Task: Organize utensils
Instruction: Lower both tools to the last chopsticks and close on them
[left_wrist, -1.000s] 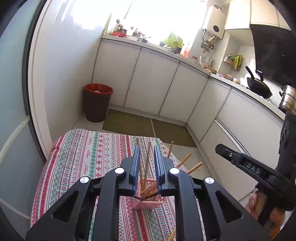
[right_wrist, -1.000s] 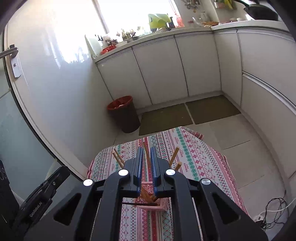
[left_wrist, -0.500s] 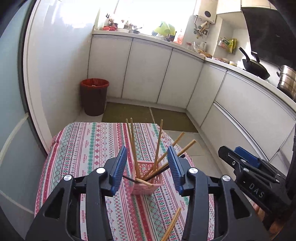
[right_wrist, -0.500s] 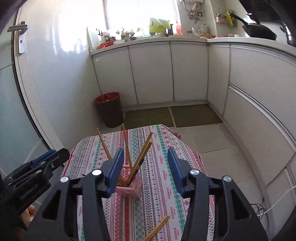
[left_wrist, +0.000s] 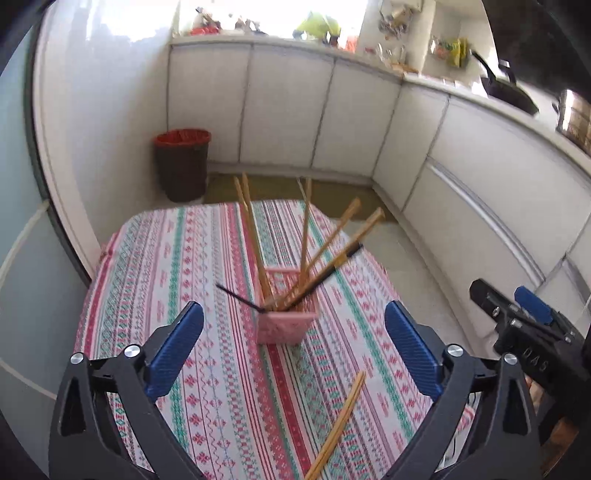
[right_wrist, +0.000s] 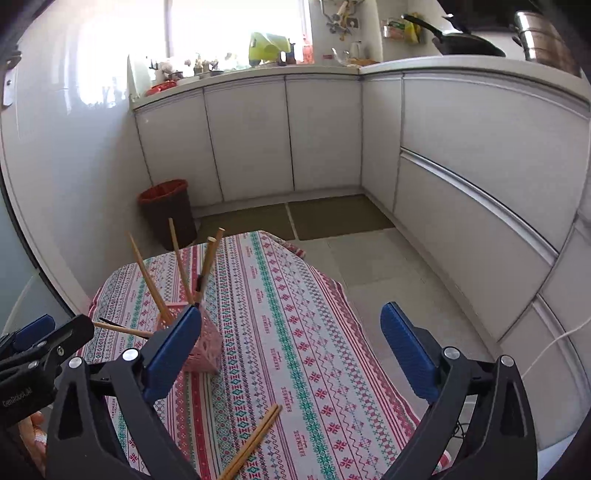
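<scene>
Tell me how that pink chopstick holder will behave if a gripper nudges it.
The pink holder looks like thin openwork plastic, so probably light and apt to slide on the tablecloth. Its chopsticks stand far taller than it and splay outward, so it is likely top-heavy and could tip. A nudge low on its wall seems safer than one against the sticks.

A pink lattice holder (left_wrist: 286, 325) is showing tan wooden chopsticks (left_wrist: 304, 229) and black ones (left_wrist: 325, 275). The tablecloth (left_wrist: 221, 369) is running in red, green and white folk-pattern stripes. The bin (left_wrist: 181, 162) is looking dark brown with a red liner. Cabinets (right_wrist: 251, 136) are gleaming white.
</scene>
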